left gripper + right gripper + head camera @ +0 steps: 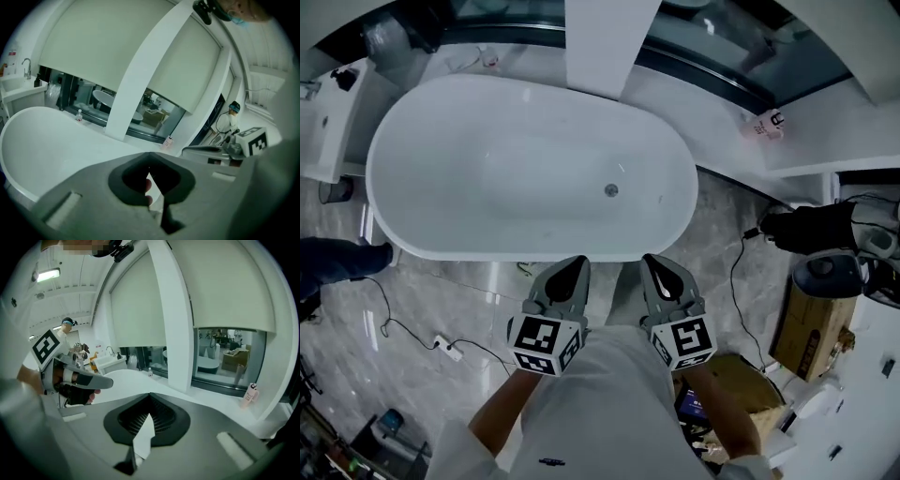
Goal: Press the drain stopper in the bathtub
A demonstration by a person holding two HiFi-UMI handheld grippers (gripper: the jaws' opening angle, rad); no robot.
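Bathtub (441,122), white and oval, takes up the upper middle of the head view. The drain stopper (611,190) is a small round metal disc on the tub floor toward the right end, between the far and near rims. The left gripper (577,262) and right gripper (650,259) point at the outer edge of the near rim, side by side and well apart from the stopper. Both claws are clenched, tips meeting, nothing gripped. A small bottle (772,123) stands on the ledge beyond the tub's right end. A cardboard box (811,328) sits on the floor at right with a dark round object on it; its contents can't be made out. The stopper shows only from the head. The left gripper view shows its own gripper (149,153), the tub rim, the other gripper's marker cube (253,141) and a window under a roller blind (108,42). The right gripper view shows its own gripper (150,394) and, beyond the glass, a second tub (208,364).
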